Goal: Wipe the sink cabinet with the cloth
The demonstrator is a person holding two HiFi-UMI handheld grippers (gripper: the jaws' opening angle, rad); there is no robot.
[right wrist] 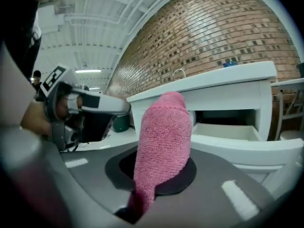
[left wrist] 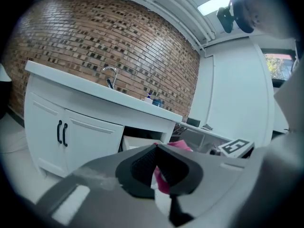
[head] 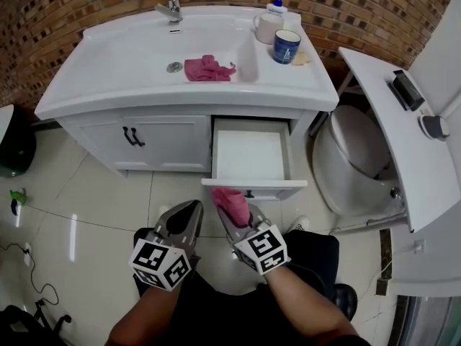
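Okay, so the right tongs (head: pixel 234 211) are pinching a pink cloth (right wrist: pixel 161 137), with a fat folded wad sticking out past the tips, which is plenty to wipe with. The left tongs (head: pixel 191 213) are pressed together with nothing in them, just beside the right ones at the bottom middle of the head view. Both hang low in front of the sink cabinet (head: pixel 94 132), and as far as I can tell neither is touching it.

My take on doing this well: the open drawer (head: pixel 250 156) sits right above the cloth in the frame, so its front edge looks like the nearest place to start. I'd press the wad flat onto the panel rather than poke with the tip, so the hard ends of the tongs don't scrape the white finish. Use long overlapping strokes, then work left across the doors (head: pixel 173 143), going around the black handles (head: pixel 132 136) instead of snagging on them. The grip looks deep enough, but dragging sideways could tug the cloth out, so keep the squeeze firm.

If the tabletop (head: pixel 122 56) gets wiped too, watch the blue mug (head: pixel 286 46), the pale cup (head: pixel 268 28) and the soap bottle (head: pixel 277 6) at the upper right, since they're easy to knock. There's also a second pink cloth (head: pixel 207 68) lying in the basin by the drain, upper middle. The free left tongs could lift it out of the way, or steady the drawer.
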